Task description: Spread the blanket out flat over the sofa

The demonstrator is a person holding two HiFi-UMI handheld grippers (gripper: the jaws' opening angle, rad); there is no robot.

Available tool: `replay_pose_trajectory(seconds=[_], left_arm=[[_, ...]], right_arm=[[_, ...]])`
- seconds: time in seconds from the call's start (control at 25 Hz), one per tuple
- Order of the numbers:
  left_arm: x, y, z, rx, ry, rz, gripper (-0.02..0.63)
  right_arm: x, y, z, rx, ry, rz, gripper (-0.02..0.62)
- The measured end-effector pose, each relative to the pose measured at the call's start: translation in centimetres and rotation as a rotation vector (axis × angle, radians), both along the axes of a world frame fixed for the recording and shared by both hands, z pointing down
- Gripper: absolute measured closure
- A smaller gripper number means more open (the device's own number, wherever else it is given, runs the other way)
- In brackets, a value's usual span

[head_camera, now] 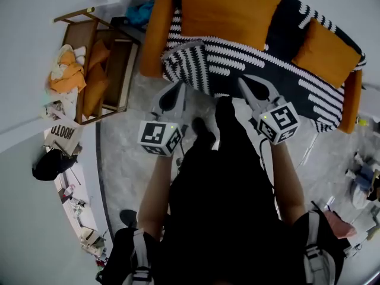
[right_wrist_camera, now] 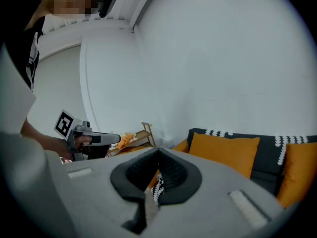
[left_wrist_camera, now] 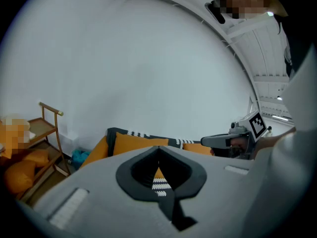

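The bag (head_camera: 62, 134) at nine o'clock carries upside-down lettering; I can't read it surely. Left gripper (left_wrist_camera: 158, 148) and right gripper (right_wrist_camera: 158, 150) both have jaws together, empty; the blanket (head_camera: 237, 64) lies at twelve o'clock.

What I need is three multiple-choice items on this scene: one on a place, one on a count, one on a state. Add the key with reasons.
1. In the head view, where does the wooden rack stand?
A. Left of the sofa
B. Right of the sofa
C. On the sofa seat

2. How many orange cushions lean on the sofa's back?
A. One
B. Two
C. Four

3. How do the left tongs stand?
A. Wide open
B. Shut on a cushion
C. Shut, with nothing held

Key: 1 A, the rack stands by the sofa's left arm. 2 B, one large cushion and a smaller one show. 3 C, their tips meet in the left gripper view, and only the distant blanket shows beyond them.
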State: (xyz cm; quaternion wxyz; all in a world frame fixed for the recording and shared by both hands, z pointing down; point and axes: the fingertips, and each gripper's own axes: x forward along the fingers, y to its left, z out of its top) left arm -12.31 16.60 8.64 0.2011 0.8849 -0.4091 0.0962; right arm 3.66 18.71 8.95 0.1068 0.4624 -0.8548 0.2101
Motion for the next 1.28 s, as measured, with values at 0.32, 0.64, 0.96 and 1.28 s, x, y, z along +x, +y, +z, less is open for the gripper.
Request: replay_pose_trajectory(seconds=[0.32, 0.64, 0.96, 1.28], left_arm=[[5.7, -6.1, 6.0, -0.075, -0.059, -0.061, 0.595], [10.2, -11.7, 15.5, -0.127, -0.166, -0.121, 0.592], [11.5, -16.6, 25.6, -0.186, -0.235, -0.146, 0.591], [11.8, -18.3, 35.2, -0.264, -0.275, -0.109, 0.538]], right_arm=[[2.3, -7.8, 5.4, -0.076, -0.070, -0.140, 0.592], [5.0, -13.0, 13.9, -0.148, -0.052, -0.263, 0.592], [5.5, -15.7, 22.0, -0.199, -0.040, -0.291, 0.592], [5.7, -16.6, 26.6, -0.238, -0.014, -0.264, 0.592]])
